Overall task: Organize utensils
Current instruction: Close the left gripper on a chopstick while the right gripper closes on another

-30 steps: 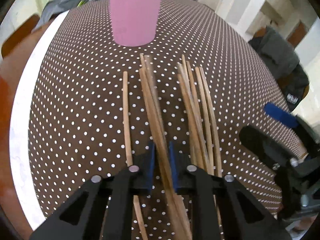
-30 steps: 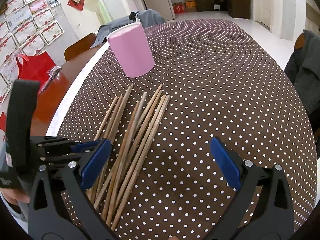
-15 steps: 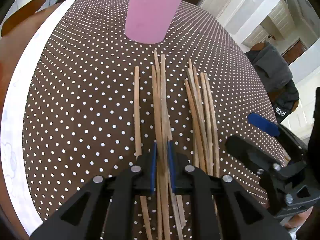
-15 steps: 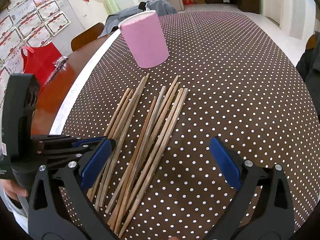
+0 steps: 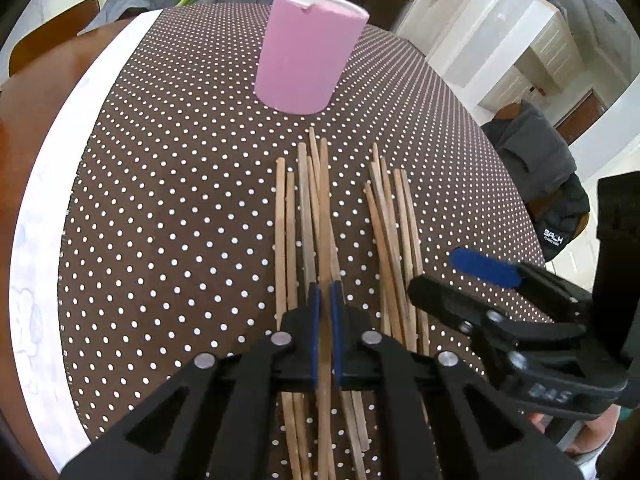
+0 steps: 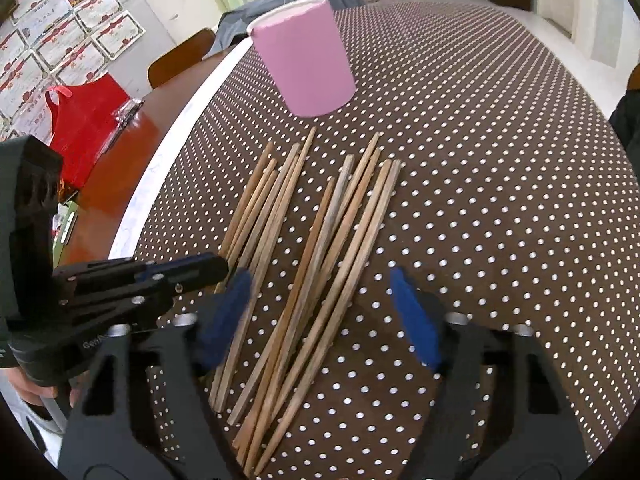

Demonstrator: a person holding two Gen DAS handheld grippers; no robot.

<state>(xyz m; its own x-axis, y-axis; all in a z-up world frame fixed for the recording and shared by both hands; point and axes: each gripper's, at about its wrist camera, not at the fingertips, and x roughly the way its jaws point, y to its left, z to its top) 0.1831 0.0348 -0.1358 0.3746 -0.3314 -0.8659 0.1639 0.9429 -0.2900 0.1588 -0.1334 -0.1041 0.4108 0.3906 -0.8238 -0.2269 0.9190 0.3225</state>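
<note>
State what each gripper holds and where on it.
The left gripper is shut on one wooden chopstick, gripped partway along its shaft. The right gripper, jaws just closing, straddles chopsticks but holds nothing.

Bright even daylight, blown-out white glare top right in left wrist view, soft faint shadows, strong fisheye bending w/ dark vignette corners, right gripper (image 6: 320, 312) blue pads motion-blurred, centre sharp

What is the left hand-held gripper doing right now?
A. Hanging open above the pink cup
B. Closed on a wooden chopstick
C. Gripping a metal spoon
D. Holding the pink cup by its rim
B: the left hand-held gripper has its blue pads pinched on a chopstick in the left bundle, while the pink cup stands untouched beyond.
</note>
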